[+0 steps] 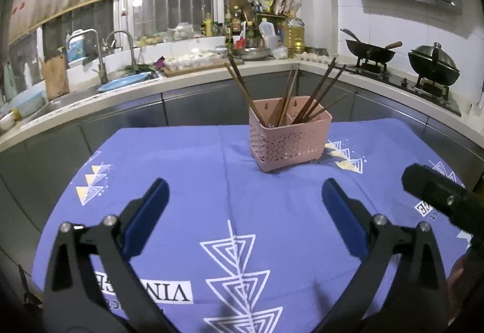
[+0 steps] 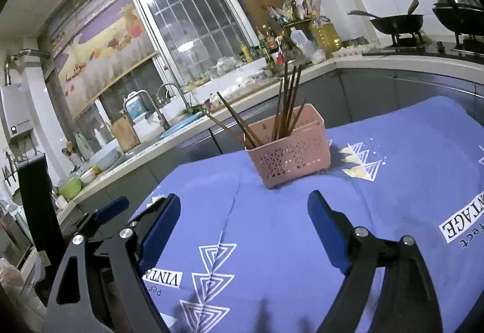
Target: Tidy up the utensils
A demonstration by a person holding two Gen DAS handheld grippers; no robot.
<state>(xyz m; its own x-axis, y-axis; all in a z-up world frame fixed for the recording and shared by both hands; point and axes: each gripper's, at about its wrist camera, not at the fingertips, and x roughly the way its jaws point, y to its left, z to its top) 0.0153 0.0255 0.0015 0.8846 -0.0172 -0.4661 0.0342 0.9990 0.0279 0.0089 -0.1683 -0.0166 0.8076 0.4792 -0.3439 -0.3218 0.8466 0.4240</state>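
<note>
The chopsticks [image 1: 287, 94] were seen gathered in the pink basket [image 1: 289, 138] on the bench [image 1: 181, 169]. Both the left tongs [image 1: 245, 215] and right tongs [image 2: 243, 227] were held spread and empty; sorting appeared finished, so withdrawal was judged next.

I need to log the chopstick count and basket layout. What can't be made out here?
- Chopsticks count: they overlap in both views.
- Their lower ends: hidden by the pink basket walls.
- Basket floor: unseen in both views.
</note>
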